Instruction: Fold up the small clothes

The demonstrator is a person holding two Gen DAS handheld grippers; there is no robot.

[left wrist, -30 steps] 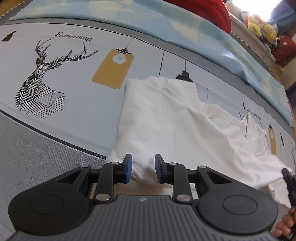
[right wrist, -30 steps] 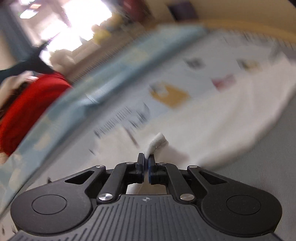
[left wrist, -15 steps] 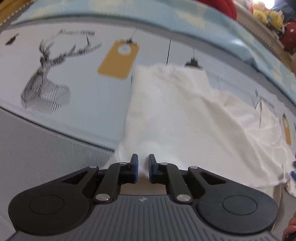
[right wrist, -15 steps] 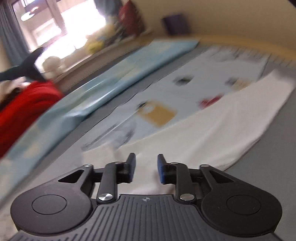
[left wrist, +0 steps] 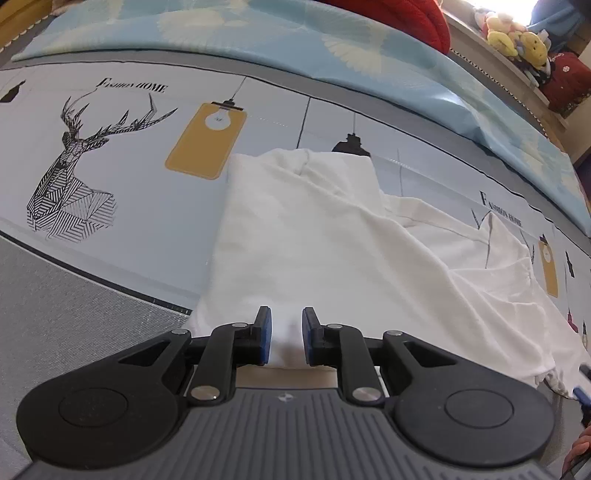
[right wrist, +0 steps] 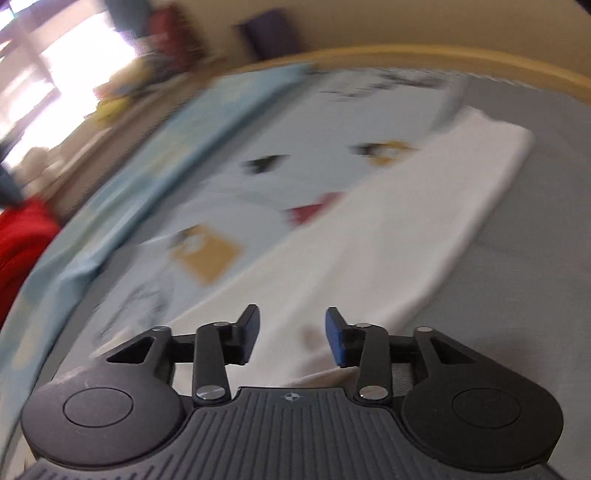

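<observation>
A white garment [left wrist: 314, 229] lies partly folded on the printed bed sheet [left wrist: 110, 166], with one flap laid over its left half and rumpled cloth trailing off to the right. My left gripper [left wrist: 284, 334] hangs over the garment's near edge. Its jaws are opening, and white cloth shows in the gap without the blue pads pressing on it. In the blurred right wrist view, my right gripper [right wrist: 291, 334] is over the near end of the same garment [right wrist: 388, 236]. Its jaws are opening too, and they hold nothing.
A light blue blanket [left wrist: 258, 33] runs along the far side of the bed, with a red cushion [left wrist: 399, 14] and plush toys [left wrist: 513, 33] beyond it. Grey sheet [left wrist: 55, 302] borders the print at the near left. A wooden bed frame [right wrist: 480, 62] curves behind.
The right gripper let go of the pinch of white cloth, swung sideways along the garment and spread its jaws. The left jaws narrowed, then widened a little.
</observation>
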